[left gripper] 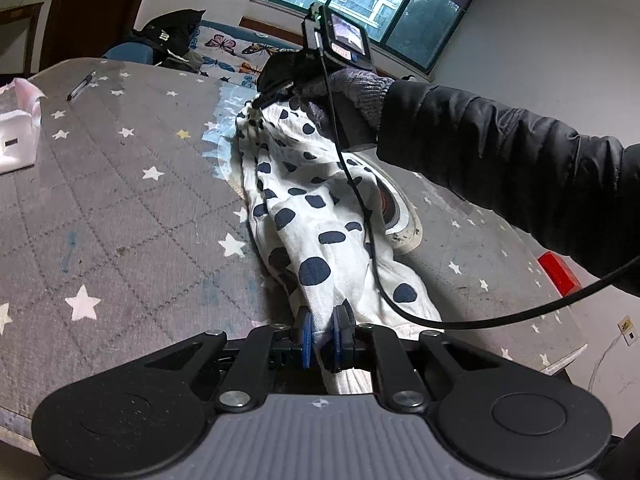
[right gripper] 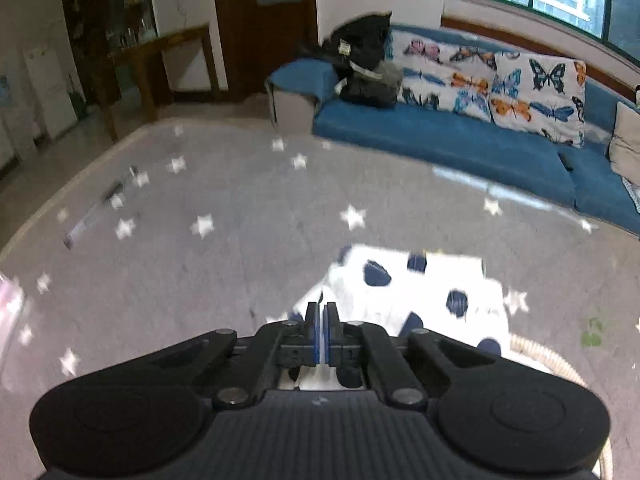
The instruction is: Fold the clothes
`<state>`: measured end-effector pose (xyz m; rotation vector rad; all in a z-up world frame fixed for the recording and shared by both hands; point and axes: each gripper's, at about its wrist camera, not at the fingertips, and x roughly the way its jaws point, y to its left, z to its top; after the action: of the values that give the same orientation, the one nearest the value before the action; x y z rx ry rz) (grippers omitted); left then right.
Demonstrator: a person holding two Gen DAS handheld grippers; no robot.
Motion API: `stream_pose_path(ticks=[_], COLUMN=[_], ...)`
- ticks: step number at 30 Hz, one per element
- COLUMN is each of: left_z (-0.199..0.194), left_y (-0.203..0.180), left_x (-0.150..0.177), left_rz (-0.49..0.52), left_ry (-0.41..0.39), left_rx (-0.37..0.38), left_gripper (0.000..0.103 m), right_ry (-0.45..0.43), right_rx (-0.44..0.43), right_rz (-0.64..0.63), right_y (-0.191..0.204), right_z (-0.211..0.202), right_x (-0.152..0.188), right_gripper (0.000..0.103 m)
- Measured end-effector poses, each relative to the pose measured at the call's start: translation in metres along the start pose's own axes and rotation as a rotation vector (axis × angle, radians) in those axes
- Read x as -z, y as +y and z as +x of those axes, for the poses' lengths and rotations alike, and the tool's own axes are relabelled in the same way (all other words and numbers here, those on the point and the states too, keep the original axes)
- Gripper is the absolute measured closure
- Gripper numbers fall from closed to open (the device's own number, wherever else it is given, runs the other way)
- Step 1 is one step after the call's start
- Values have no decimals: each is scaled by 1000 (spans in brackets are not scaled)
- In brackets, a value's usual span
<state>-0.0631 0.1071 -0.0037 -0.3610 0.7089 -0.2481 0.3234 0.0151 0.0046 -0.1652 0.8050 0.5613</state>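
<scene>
A white garment with dark blue spots (left gripper: 316,216) lies in a raised ridge across the grey star-printed bed cover (left gripper: 132,208). My left gripper (left gripper: 324,316) is shut on its near end, the cloth pinched between the blue pads. At the far end, a gloved hand holds my right gripper (left gripper: 259,101), whose tips pinch the garment's other end. In the right wrist view the right gripper (right gripper: 321,312) has its jaws pressed together, and the spotted garment (right gripper: 420,280) spreads out to the right of it and beneath it.
A second pale garment with a round print (left gripper: 396,208) lies under the spotted one. A pen (left gripper: 81,86) and a white box (left gripper: 14,140) sit at the left, a red object (left gripper: 559,274) at the right edge. Beyond are a blue sofa (right gripper: 440,140) and a black bag (right gripper: 364,64).
</scene>
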Motion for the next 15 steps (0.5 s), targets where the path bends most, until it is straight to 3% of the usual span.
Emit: stream_pose_path(ticks=[4, 10, 15], left_z=[-4, 0, -7], left_y=[0, 4, 2], left_x=[1, 6, 2], left_rz=[10, -6, 31], left_ry=[-5, 24, 14], left_rx=[4, -19, -19], left_gripper=[91, 90, 88], right_ry=[-53, 36, 2], right_rx=[-45, -56, -64], right_rz=[7, 7, -42], right_y=[2, 7, 2], right_z=[-14, 6, -30], right_x=[-12, -7, -14], right_gripper=[102, 99, 97])
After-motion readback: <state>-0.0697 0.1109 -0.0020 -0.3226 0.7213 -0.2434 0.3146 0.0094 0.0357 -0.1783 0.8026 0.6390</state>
